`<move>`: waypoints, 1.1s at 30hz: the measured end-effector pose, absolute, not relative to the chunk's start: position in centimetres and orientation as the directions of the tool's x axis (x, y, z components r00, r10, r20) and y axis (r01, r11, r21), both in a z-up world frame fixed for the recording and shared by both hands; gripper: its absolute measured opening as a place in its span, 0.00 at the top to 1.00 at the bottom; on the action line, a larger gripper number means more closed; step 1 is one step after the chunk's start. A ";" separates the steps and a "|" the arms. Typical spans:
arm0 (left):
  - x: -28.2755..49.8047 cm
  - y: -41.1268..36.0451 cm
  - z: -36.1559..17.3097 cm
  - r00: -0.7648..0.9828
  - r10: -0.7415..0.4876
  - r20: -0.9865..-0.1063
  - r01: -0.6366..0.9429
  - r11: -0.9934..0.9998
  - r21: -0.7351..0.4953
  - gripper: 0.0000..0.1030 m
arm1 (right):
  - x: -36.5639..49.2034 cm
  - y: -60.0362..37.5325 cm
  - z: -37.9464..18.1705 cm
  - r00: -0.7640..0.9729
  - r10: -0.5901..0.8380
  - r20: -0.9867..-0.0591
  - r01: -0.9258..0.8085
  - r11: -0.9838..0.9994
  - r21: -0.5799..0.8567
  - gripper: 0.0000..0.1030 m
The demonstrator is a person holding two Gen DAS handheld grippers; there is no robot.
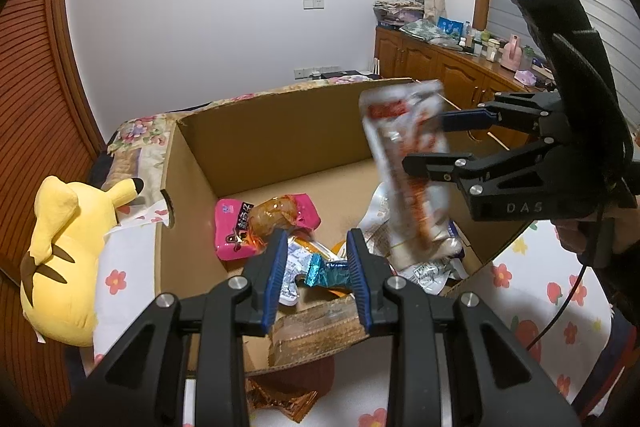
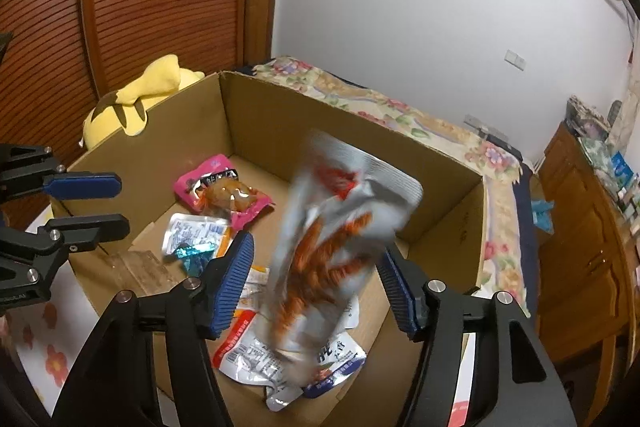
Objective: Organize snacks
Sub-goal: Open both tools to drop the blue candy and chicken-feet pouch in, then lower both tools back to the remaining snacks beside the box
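An open cardboard box [image 1: 280, 131] [image 2: 320, 131] stands on the bed with several snack packets on its floor. A long silver packet with orange sticks [image 1: 400, 147] [image 2: 332, 227] is blurred, upright between the fingers of my right gripper [image 1: 424, 141] [image 2: 316, 245]. The jaws are open and the left pad stands clear of the packet. My left gripper [image 1: 317, 235] [image 2: 122, 205] hovers over the box's near-left wall, fingers a narrow gap apart with nothing between them. Below lie a pink packet [image 1: 232, 227] [image 2: 216, 183], a teal candy [image 1: 328, 271] [image 2: 192, 253] and red-and-white packets [image 2: 248, 351].
A yellow plush toy [image 1: 60, 247] [image 2: 132, 103] lies left of the box by a slatted wooden door. A flowered sheet [image 1: 520, 287] surrounds the box. A shiny brown wrapper [image 1: 288, 399] lies outside the near wall. A cluttered wooden cabinet [image 1: 432, 59] stands far right.
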State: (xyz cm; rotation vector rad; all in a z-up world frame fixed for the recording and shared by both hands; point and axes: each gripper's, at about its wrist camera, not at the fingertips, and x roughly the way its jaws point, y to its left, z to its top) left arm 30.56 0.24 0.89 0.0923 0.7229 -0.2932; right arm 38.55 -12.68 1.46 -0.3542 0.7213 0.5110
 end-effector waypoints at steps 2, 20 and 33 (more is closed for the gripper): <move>30.4 0.3 1.0 0.709 -0.237 -0.664 0.296 0.955 -0.025 0.71 | 38.5 -12.8 1.6 0.640 0.320 -0.699 -0.553 0.823 -0.130 0.37; 25.4 0.7 3.2 0.747 -0.232 -0.624 0.284 0.959 -0.016 0.70 | 33.7 -14.0 4.5 0.665 0.343 -0.663 -0.529 0.844 -0.094 0.37; 18.2 1.4 4.7 0.793 -0.238 -0.561 0.257 0.965 -0.046 0.51 | 25.0 -16.0 5.4 0.696 0.388 -0.604 -0.494 0.870 -0.010 0.35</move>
